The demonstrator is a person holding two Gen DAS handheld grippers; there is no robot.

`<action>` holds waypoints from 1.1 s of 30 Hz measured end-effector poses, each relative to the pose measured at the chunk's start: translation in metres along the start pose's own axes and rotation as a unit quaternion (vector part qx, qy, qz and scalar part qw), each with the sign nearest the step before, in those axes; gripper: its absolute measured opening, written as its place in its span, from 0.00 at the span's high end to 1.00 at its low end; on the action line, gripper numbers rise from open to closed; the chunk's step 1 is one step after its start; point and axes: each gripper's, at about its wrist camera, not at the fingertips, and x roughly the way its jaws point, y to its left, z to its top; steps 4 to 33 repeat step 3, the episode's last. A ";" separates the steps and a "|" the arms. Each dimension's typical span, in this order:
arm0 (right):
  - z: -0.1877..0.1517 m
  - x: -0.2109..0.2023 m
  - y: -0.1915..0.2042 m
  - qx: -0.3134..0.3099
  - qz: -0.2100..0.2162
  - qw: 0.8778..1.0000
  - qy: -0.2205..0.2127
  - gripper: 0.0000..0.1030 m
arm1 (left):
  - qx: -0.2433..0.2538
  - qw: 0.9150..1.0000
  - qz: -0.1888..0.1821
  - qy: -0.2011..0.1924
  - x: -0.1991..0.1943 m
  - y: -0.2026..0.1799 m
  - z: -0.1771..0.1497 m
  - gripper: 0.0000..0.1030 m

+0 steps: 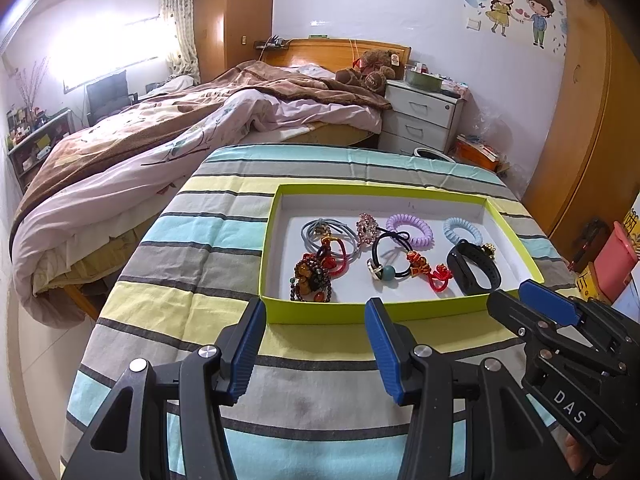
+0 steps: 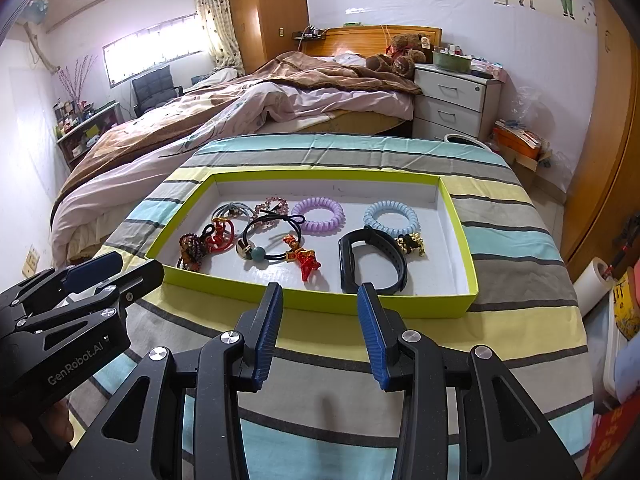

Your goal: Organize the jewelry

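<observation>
A lime-green shallow box [image 1: 400,309] [image 2: 320,300] sits on a striped cloth. In it lie a purple coil tie [image 1: 412,229] [image 2: 318,210], a blue coil tie [image 1: 462,230] [image 2: 391,216], a black wristband [image 1: 474,266] [image 2: 372,262], red knot charms [image 1: 426,270] [image 2: 302,258], a bead bracelet [image 1: 312,280] [image 2: 188,250] and hair ties. My left gripper [image 1: 316,312] is open and empty just before the box's near edge. My right gripper [image 2: 320,294] is open and empty at the same edge, to the right of the left one.
The striped cloth [image 1: 312,400] covers the table. A bed [image 1: 180,120] with rumpled covers lies behind and to the left. A white drawer unit [image 1: 422,120] and a wooden wardrobe [image 1: 592,140] stand at the right.
</observation>
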 end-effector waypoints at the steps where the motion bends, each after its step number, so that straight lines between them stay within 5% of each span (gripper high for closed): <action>1: 0.000 0.000 0.000 0.000 0.000 1.000 0.000 0.61 | 0.001 1.000 -0.001 0.001 0.000 0.000 0.000 0.50; 33: 0.000 0.000 0.000 0.000 0.000 1.000 -0.001 0.61 | 0.001 1.000 0.000 0.001 0.000 -0.001 0.000 0.50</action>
